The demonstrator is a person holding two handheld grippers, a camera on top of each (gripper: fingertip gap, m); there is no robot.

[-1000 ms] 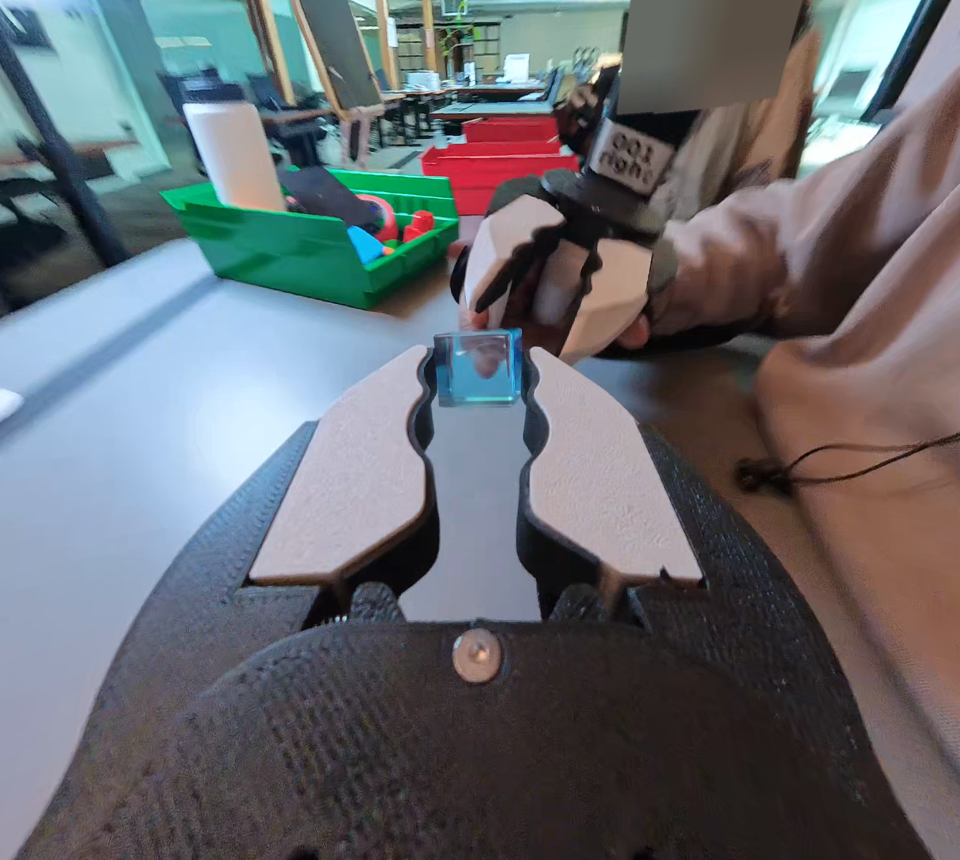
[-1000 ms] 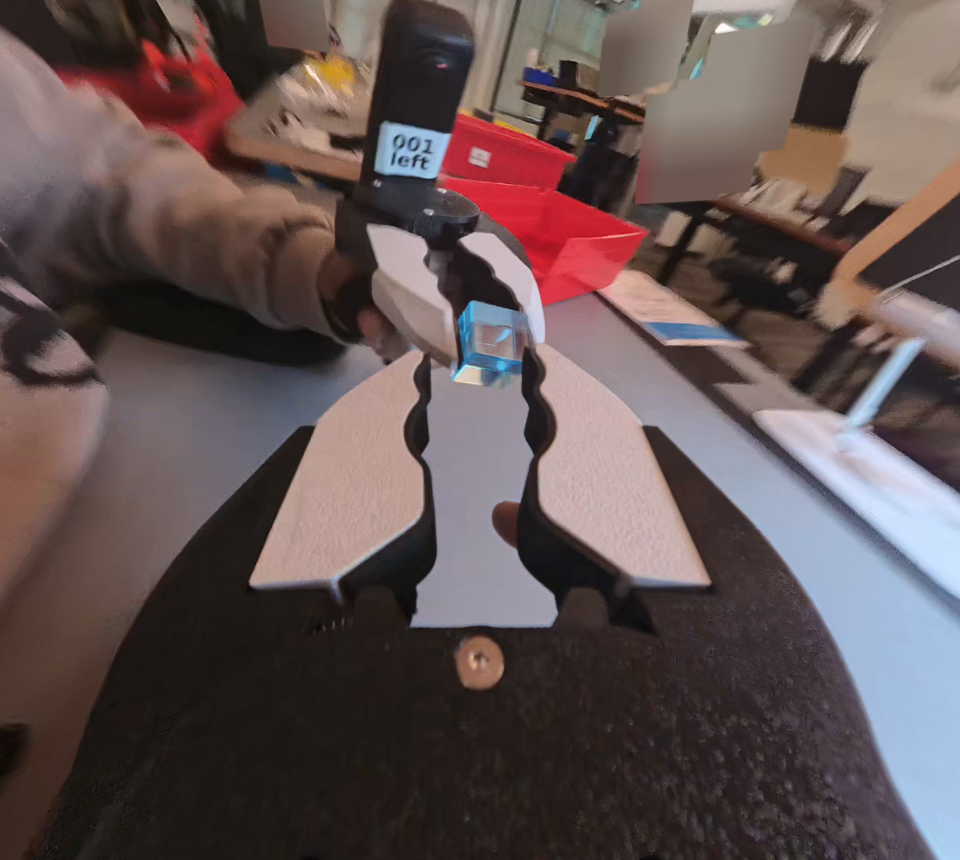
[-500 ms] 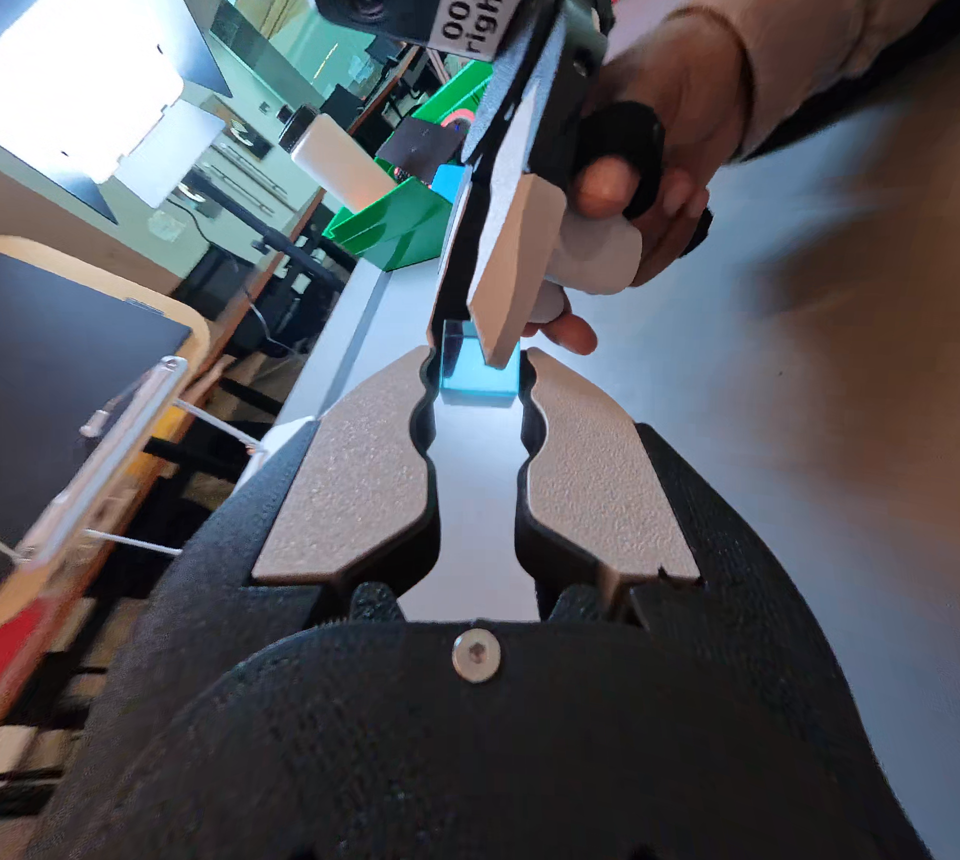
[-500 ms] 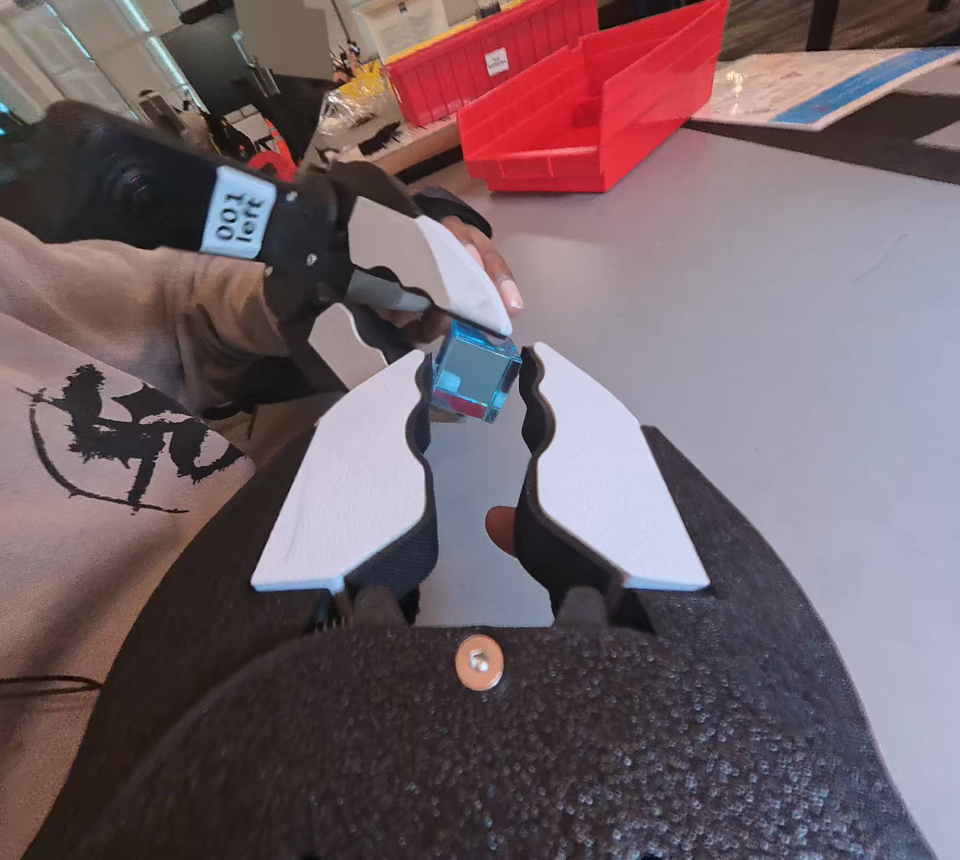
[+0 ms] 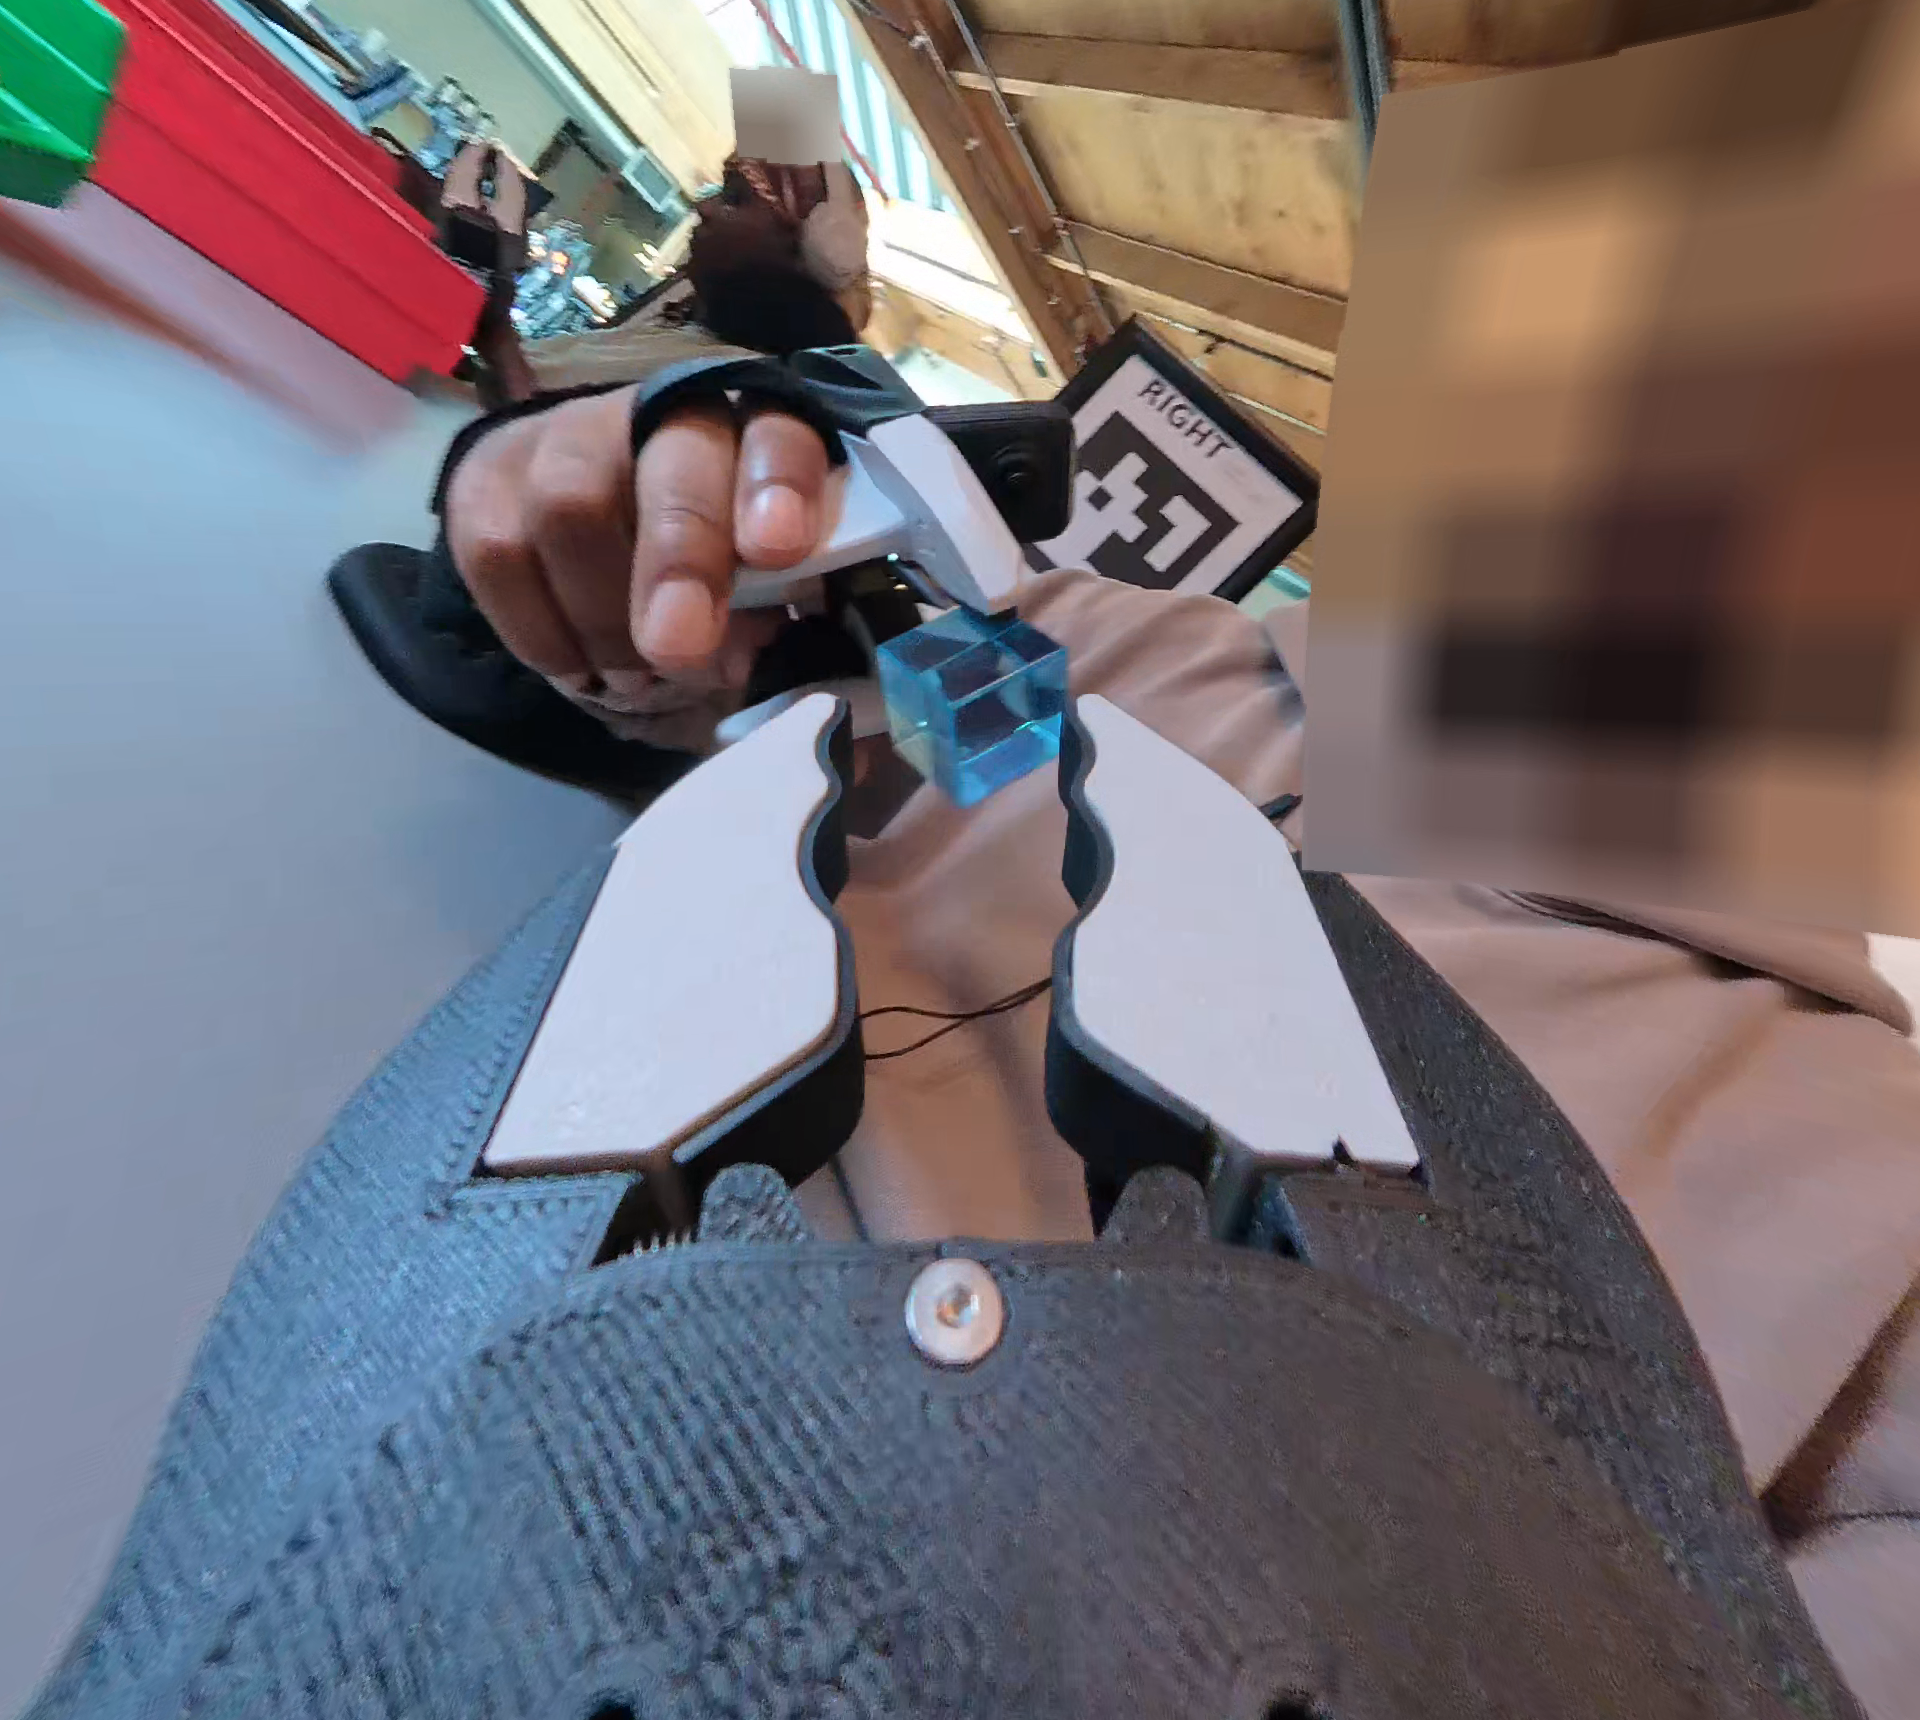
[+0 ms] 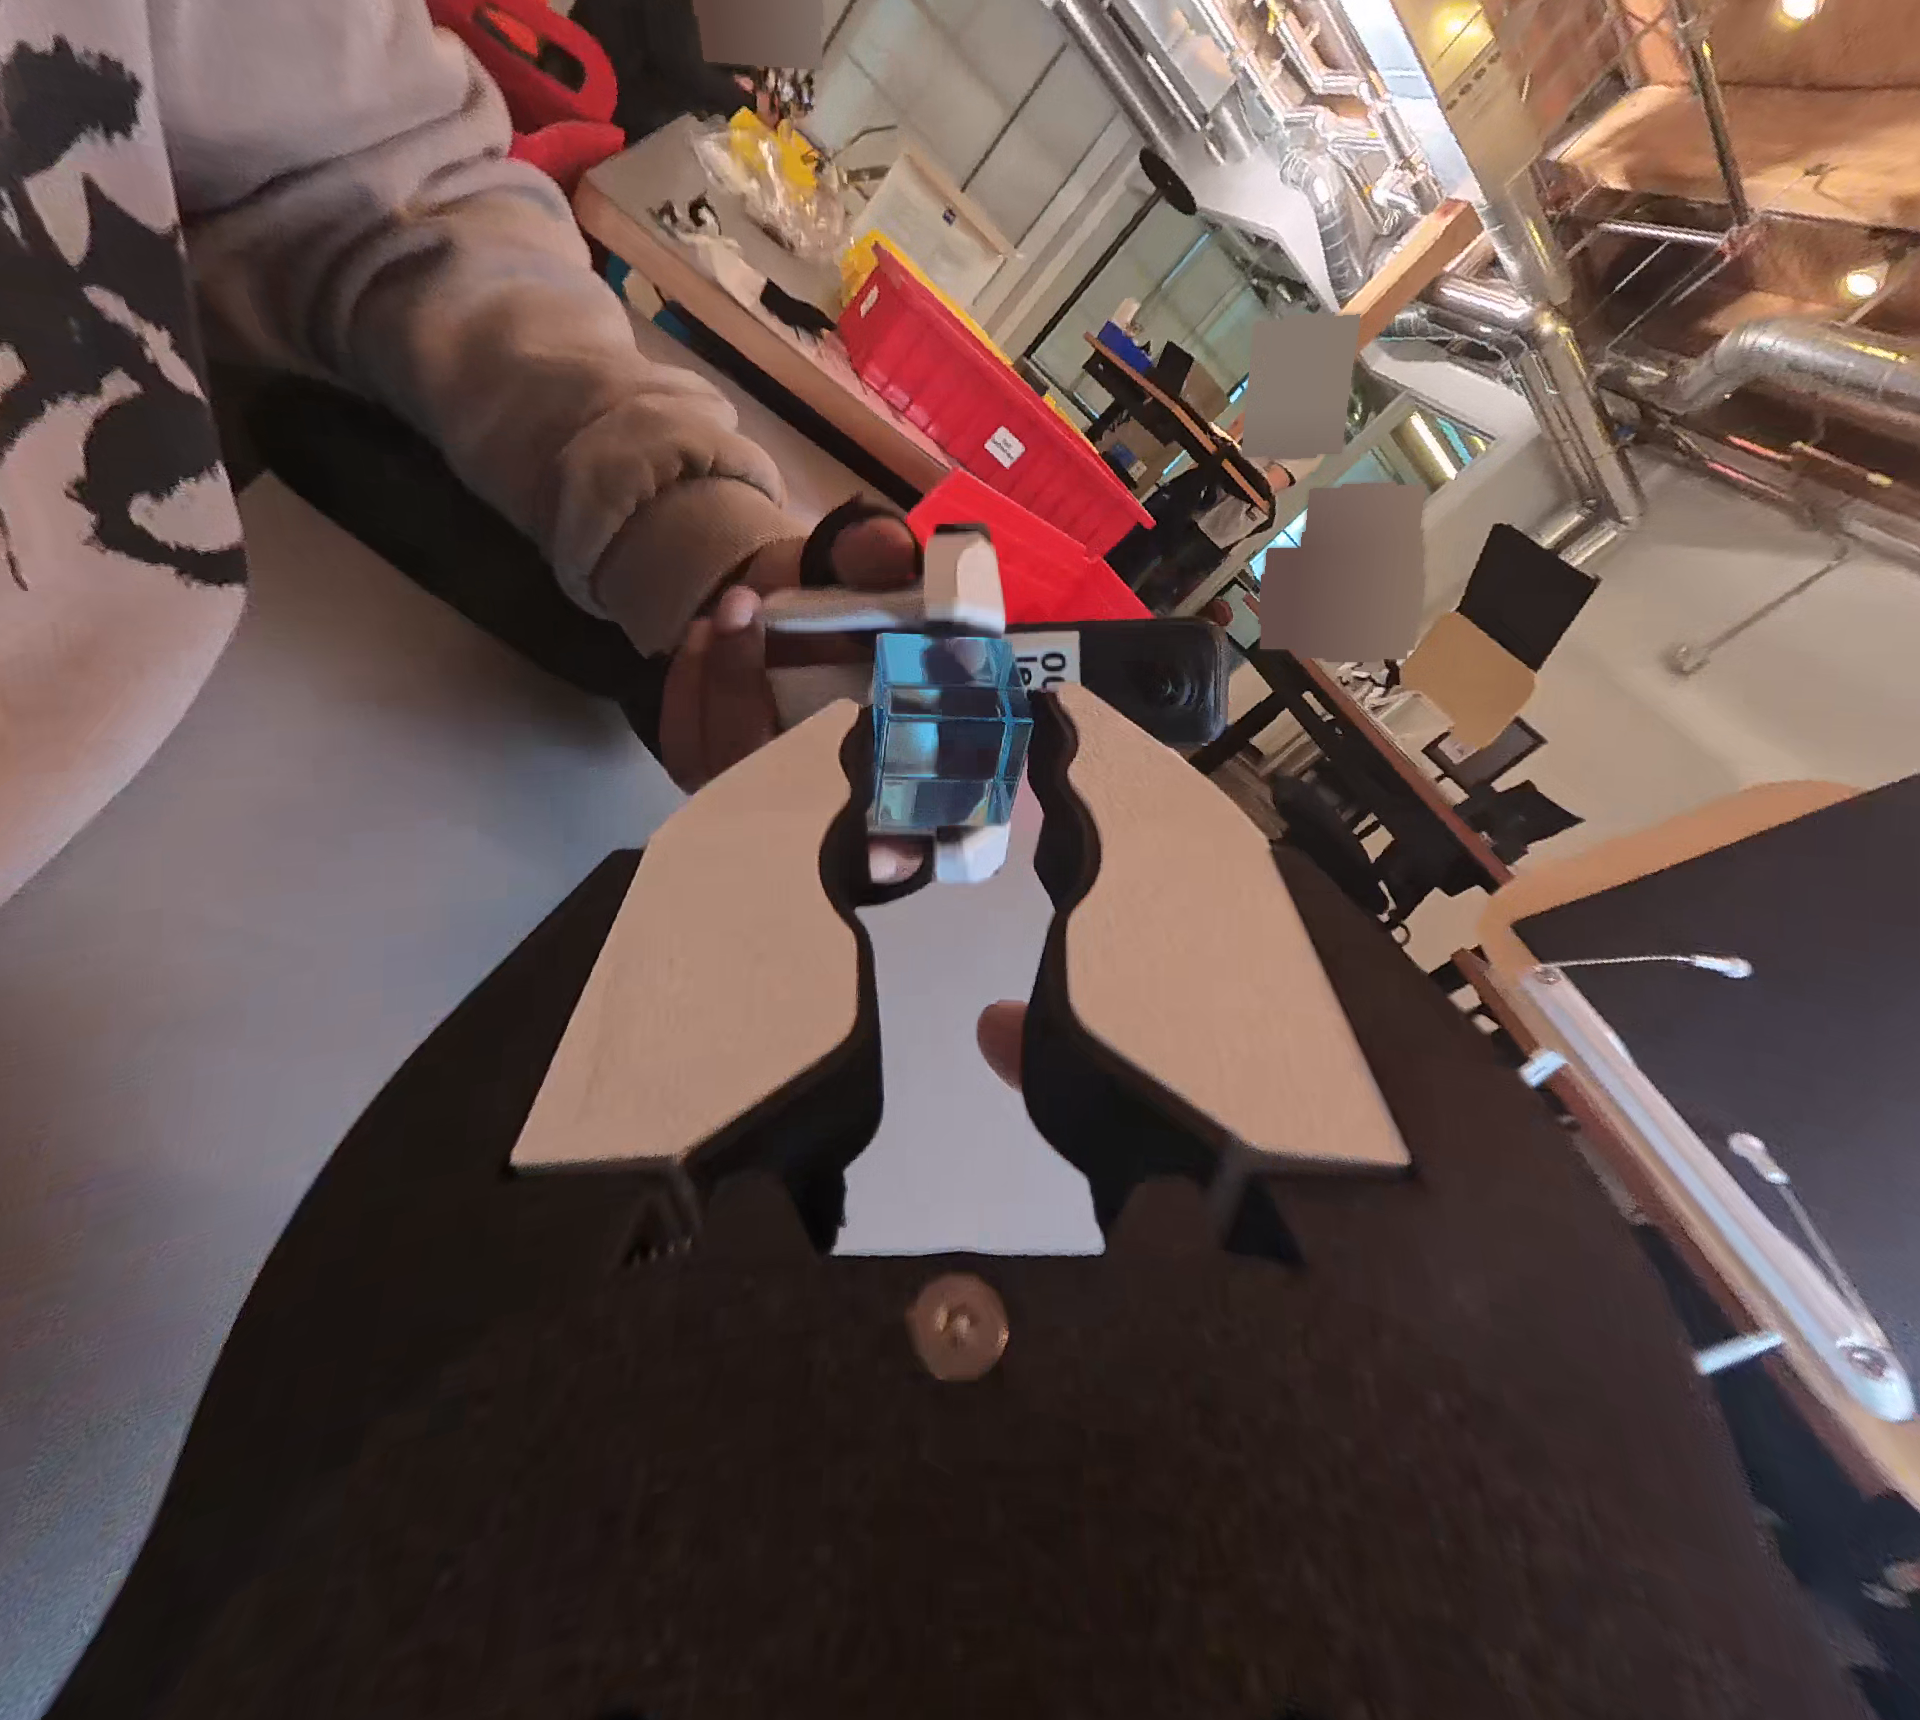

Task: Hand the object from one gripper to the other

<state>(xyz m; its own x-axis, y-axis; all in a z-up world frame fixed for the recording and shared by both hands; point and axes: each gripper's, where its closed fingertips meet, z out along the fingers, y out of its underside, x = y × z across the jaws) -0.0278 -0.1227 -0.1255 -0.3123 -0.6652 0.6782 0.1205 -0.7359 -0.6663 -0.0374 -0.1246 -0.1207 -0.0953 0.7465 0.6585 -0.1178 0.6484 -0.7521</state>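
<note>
Left gripper (image 5: 954, 740) stands spread, its fingers loose on either side of the blue cube (image 5: 971, 706), which is held in mid-air. Right gripper (image 6: 948, 740) pinches the cube. Best to hold that pinch firm and draw the left straight back, clear of the cube's corners.

Both wide-angle views are bright with daylight from tall windows (image 6: 997, 143) and warm ceiling lamps (image 6: 1803, 3); straight lines bow toward the edges, backgrounds smear with motion blur, and the grey tabletop (image 5: 187, 735) looks washed out and soft
</note>
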